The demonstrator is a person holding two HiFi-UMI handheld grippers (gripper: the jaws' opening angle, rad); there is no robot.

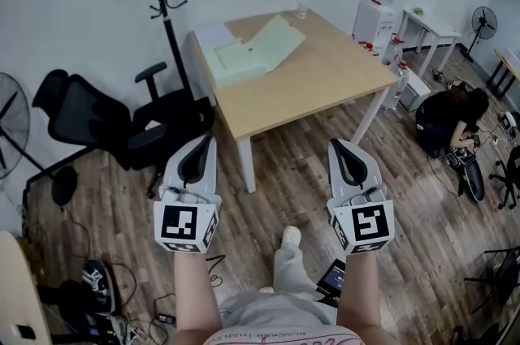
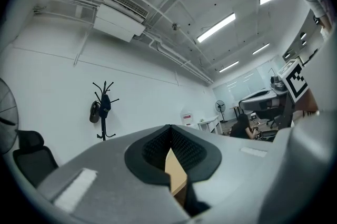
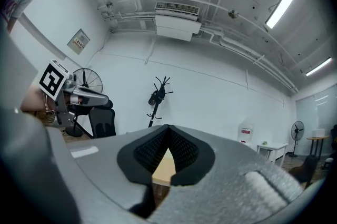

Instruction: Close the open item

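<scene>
A pale green flat box (image 1: 252, 51) lies open on the wooden table (image 1: 325, 79), its lid (image 1: 279, 37) tilted up toward the right. Both grippers are held well short of the table, above the floor. My left gripper (image 1: 208, 142) is shut with nothing in it, pointing at the table's near left corner. My right gripper (image 1: 335, 144) is likewise shut and empty, pointing at the table's near edge. In the left gripper view the jaw tips (image 2: 169, 128) meet, and a strip of tabletop (image 2: 176, 175) shows below them. The right gripper view shows its tips (image 3: 168, 126) closed the same way.
A black office chair (image 1: 89, 120) and a coat stand (image 1: 162, 2) are left of the table. A water dispenser (image 1: 376, 6), a white side table (image 1: 431, 27) and a crouching person (image 1: 451, 120) are on the right. Cables and gear lie on the floor at lower left (image 1: 97, 286).
</scene>
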